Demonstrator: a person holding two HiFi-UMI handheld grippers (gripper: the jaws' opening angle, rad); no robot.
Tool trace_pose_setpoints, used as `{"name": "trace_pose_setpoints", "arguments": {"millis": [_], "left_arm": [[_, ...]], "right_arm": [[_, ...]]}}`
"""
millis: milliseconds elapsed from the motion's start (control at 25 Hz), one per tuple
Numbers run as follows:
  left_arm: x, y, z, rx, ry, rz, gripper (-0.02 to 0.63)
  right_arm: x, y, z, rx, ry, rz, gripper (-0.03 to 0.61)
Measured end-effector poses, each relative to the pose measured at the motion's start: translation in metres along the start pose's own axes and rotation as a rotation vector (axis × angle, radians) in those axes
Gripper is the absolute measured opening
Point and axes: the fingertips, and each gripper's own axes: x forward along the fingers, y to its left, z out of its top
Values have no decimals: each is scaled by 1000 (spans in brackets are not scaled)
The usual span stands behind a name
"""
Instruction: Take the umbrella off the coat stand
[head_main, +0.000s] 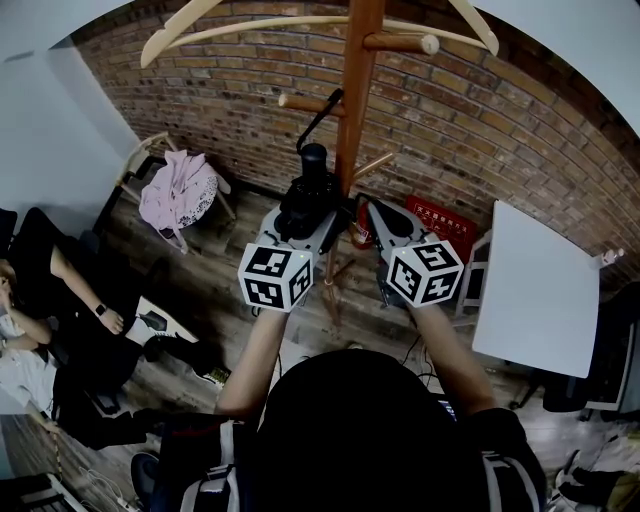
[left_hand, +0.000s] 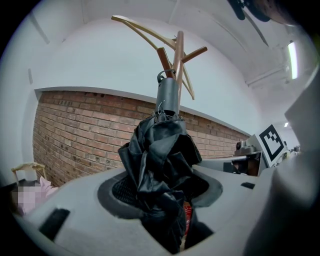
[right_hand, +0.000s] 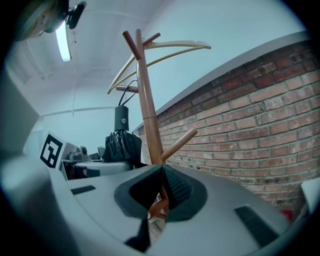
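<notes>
Brick wall (head_main: 520, 110) closes off the back of the room, and dark plank floor (head_main: 130, 240) runs from its foot. A white table (head_main: 540, 290) stands at the right. At the left a person (head_main: 60, 330) sits low, near a chair (head_main: 135, 160) draped with a pink garment (head_main: 178, 190).

Straight ahead rises the wooden coat stand (head_main: 358, 90), with pale hangers (head_main: 300, 25) spread across its top and short pegs (head_main: 310, 103) sticking out below them. A red box (head_main: 440, 222) lies against the wall behind its base.

The black folded umbrella (head_main: 310, 190) hangs handle-up just left of the pole, its strap (head_main: 318, 122) looped over one of the pegs. The left gripper (head_main: 302, 215) is clamped on the crumpled fabric – folds bulge out above the jaws.

The right gripper (right_hand: 162, 172) is held just right of the pole, its jaws closed tip to tip with nothing between them. The pole stands between the two grippers, and a lower peg (right_hand: 179, 142) angles out on the right gripper's side
</notes>
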Motion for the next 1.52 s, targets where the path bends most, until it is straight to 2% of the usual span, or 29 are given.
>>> {"name": "trace_pose_setpoints", "arguments": {"millis": [1520], "left_arm": [[-28, 19, 43, 1, -88, 38, 244]], "right_arm": [[26, 30, 12, -11, -13, 73, 29]]}}
